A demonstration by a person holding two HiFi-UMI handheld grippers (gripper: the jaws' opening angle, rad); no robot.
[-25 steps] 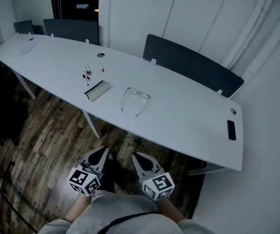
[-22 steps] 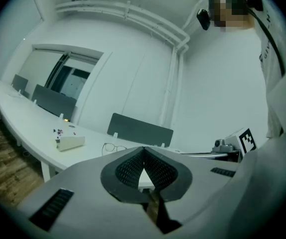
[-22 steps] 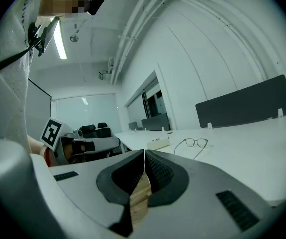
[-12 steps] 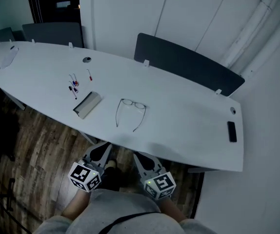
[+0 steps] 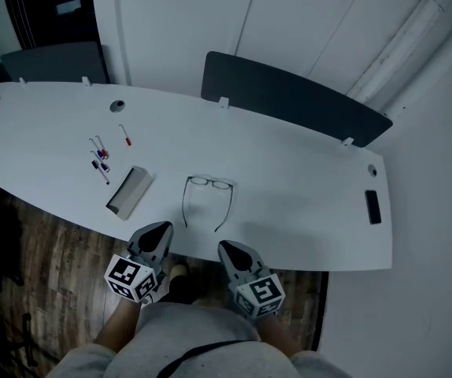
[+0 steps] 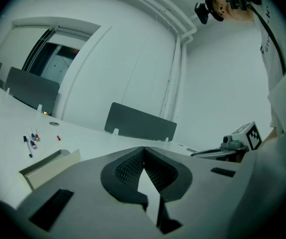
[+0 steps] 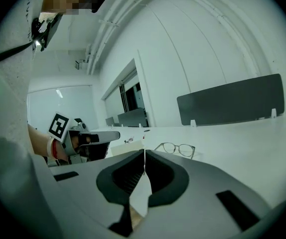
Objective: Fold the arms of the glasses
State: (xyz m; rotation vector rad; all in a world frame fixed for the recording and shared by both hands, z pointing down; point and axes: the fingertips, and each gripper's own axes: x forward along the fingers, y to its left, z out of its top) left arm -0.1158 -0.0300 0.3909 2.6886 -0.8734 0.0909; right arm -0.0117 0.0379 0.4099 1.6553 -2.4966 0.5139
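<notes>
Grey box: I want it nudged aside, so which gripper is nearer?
Left. In the head view the left gripper is just below the grey box; the right gripper is farther right, below the glasses.

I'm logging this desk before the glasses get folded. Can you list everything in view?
table: one, white, across the head view
glasses: one pair, thin dark frame, arms open, near edge ahead of both grippers
flat box: one, grey, left of the glasses
pens: several, small, beyond the box
phone-like slab: one, black, table's right end
divider panels: two, dark grey, far edge
floor: dark wood
left gripper: grey, shut, empty
right gripper: grey, shut, empty
</notes>
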